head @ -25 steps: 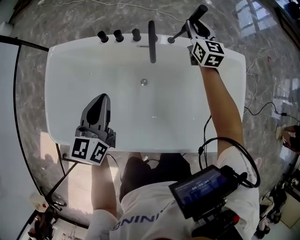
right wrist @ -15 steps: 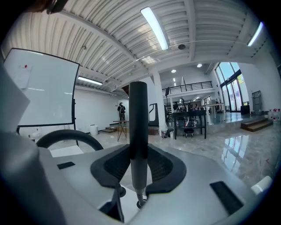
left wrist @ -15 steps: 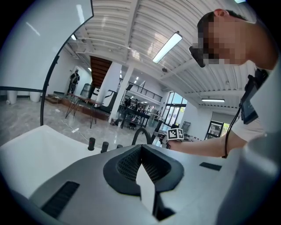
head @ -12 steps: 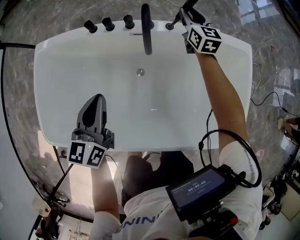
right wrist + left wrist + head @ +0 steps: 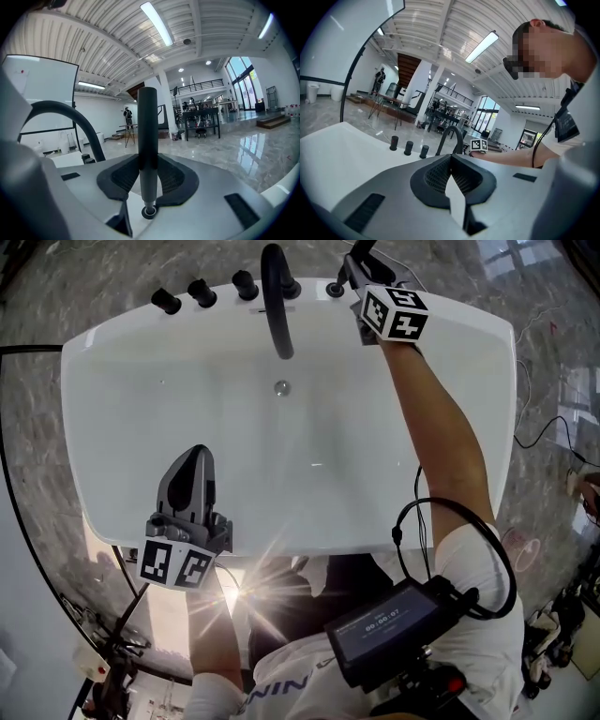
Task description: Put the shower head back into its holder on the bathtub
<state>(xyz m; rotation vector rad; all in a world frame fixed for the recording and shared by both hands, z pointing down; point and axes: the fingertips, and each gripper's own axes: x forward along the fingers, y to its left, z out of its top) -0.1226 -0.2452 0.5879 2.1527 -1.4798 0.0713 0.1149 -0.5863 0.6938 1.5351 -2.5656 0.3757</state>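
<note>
Shower head (image 5: pixel 147 117) between right gripper's (image 5: pixel 148 161) fingers (image 5: pixel 123 177)

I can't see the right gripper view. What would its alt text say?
The right gripper is shut on a black shower head handle standing upright, its lower tip at the round holder on the white bathtub rim. A curved black faucet arches at the left, with a big bright hall behind.
</note>
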